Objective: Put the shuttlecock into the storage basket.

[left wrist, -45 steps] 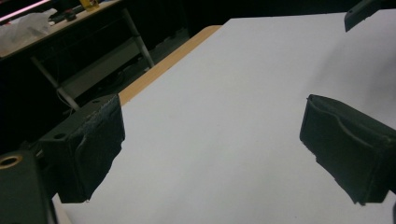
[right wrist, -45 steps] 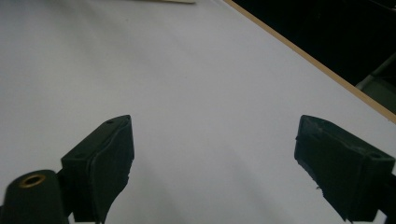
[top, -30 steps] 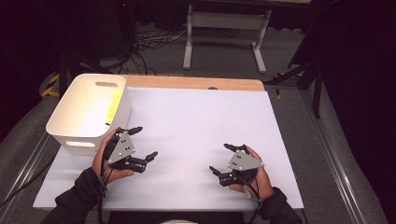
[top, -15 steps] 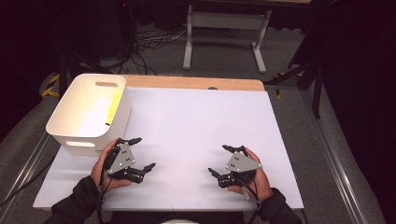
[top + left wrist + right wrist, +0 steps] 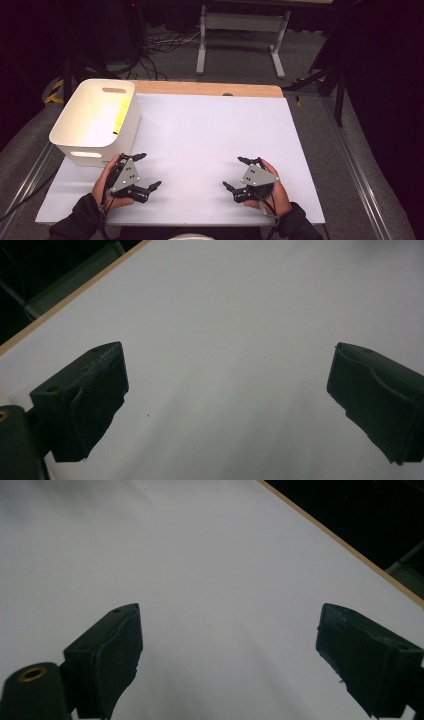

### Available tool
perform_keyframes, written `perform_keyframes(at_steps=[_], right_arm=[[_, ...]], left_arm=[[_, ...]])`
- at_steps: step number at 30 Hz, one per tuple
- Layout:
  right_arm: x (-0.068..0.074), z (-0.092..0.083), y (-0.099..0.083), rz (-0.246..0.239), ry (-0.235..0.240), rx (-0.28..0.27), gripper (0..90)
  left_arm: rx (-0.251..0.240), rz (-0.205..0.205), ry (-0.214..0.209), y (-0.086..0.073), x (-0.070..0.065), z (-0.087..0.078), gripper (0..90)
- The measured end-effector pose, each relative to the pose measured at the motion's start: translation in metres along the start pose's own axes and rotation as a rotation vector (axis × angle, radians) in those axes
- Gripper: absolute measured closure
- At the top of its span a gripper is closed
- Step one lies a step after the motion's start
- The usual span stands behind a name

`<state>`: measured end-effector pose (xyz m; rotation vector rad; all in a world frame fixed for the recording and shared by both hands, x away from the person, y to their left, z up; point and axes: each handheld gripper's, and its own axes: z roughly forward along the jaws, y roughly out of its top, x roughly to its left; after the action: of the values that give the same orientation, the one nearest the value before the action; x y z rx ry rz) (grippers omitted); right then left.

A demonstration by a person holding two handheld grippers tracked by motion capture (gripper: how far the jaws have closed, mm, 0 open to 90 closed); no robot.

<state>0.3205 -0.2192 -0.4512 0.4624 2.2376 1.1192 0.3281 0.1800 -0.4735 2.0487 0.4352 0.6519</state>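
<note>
At the far left of the white table (image 5: 210, 135) stands a white bin (image 5: 95, 122), with the left tool (image 5: 148, 171) just in front of its near corner, jaws spread wide and holding nothing. Well apart to the right, the right tool (image 5: 236, 172) rests over bare table, jaws likewise spread and empty.

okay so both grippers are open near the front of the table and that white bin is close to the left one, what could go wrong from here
1. The left gripper sits right by the near corner of the white bin; a quick swing towards it could knock or shove the bin.
2. Both grippers rest near the table's front edge, and the cable trailing from the right gripper could snag there.
3. Something yellow lies inside the bin; its shape is unclear, so a grab could miss.
</note>
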Motion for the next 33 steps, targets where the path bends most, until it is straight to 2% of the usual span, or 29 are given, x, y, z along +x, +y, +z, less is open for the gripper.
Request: perform_keyframes(at_steps=[5, 6, 15, 28, 31, 33], right_arm=[[0.001, 0.001, -0.001, -0.008, 0.004, 0.004, 12.1], [0.001, 0.001, -0.001, -0.007, 0.004, 0.004, 12.1], [0.001, 0.003, -0.003, 0.007, 0.01, 0.007, 11.3], [0.001, 0.003, -0.002, -0.002, 0.018, -0.005, 10.3], [0.002, 0.002, -0.002, -0.009, 0.014, -0.003, 10.4], [0.002, 0.001, -0.002, -0.012, 0.01, -0.004, 10.4]], left_arm=[[-0.004, -0.023, 0.009, -0.006, 0.004, -0.009, 3.4], [-0.004, -0.041, 0.007, -0.009, 0.005, -0.011, 3.4], [-0.008, -0.08, 0.015, -0.02, 0.009, -0.021, 3.1], [0.002, -0.1, 0.039, -0.026, 0.011, -0.029, 3.1], [-0.008, -0.111, 0.04, -0.025, 0.011, -0.028, 3.2], [-0.008, -0.098, 0.044, -0.024, 0.011, -0.029, 3.2]])
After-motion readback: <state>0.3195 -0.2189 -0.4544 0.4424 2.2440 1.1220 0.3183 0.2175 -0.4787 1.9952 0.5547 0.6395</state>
